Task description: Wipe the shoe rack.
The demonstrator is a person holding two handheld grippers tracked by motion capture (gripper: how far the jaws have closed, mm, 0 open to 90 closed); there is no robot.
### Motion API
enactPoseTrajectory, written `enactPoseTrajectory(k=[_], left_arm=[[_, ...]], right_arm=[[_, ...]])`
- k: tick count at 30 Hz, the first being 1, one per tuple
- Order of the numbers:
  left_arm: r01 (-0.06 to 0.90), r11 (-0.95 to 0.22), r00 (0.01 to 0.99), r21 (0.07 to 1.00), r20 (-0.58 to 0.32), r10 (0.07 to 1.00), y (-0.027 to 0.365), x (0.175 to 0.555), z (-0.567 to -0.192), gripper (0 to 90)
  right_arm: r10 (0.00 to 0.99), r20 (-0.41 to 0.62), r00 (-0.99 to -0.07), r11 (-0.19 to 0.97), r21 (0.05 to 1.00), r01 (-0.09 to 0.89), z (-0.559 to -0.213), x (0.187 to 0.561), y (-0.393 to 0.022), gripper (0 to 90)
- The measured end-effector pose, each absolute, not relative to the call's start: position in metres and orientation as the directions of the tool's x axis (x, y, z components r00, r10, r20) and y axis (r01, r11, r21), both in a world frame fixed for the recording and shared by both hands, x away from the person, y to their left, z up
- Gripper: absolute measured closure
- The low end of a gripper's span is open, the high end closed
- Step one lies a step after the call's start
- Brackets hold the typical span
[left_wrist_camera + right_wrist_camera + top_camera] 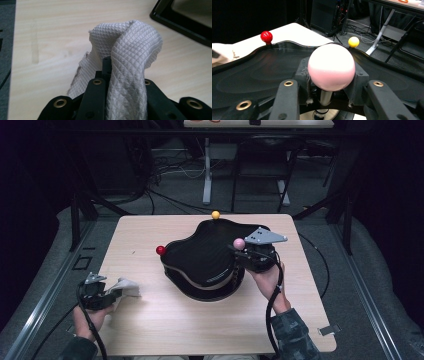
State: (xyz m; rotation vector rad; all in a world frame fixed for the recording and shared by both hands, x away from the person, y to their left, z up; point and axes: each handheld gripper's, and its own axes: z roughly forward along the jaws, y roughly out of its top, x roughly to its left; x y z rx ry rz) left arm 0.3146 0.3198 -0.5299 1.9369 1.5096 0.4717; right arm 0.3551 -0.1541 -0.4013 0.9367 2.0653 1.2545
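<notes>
A black curvy tray (pixel 200 252) sits mid-table on a round black base, with a red ball (pixel 160 250), a yellow ball (pixel 215 214) and a pink ball (pixel 239 243) on stems at its rim. My right gripper (pixel 245 254) is shut on the pink ball (pixel 331 67), which sits between its jaws in the right gripper view; the red ball (pixel 266 37) and yellow ball (pixel 353 41) stand beyond. Near the table's left front, my left gripper (pixel 112 292) is shut on a white textured cloth (pixel 126 286). The cloth (pixel 125 62) drapes over the jaws in the left gripper view.
The light wooden table (pixel 150 320) has bare surface at front and left. The tray's black corner (pixel 180 17) shows at the upper right of the left gripper view. Cables and desk legs (pixel 207 170) lie on the floor behind the table.
</notes>
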Motion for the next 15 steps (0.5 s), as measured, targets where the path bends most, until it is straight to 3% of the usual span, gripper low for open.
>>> enactPoseTrajectory(k=[5,9,15], left_arm=[[0.788,-0.152,0.276,0.597,-0.123,0.953,0.329,0.305,-0.548,79.9],[0.824,-0.138,0.264,0.55,-0.157,0.952,0.329,0.303,-0.552,65.4],[0.795,-0.134,0.28,0.591,-0.161,0.946,0.33,0.295,-0.541,43.3]], right_arm=[[0.788,-0.094,-0.608,0.325,0.903,0.281,-0.401,0.355,-0.154,60.7],[0.788,-0.096,-0.608,0.327,0.903,0.28,-0.401,0.355,-0.154,60.7],[0.783,-0.092,-0.615,0.325,0.904,0.279,-0.401,0.356,-0.154,60.7]])
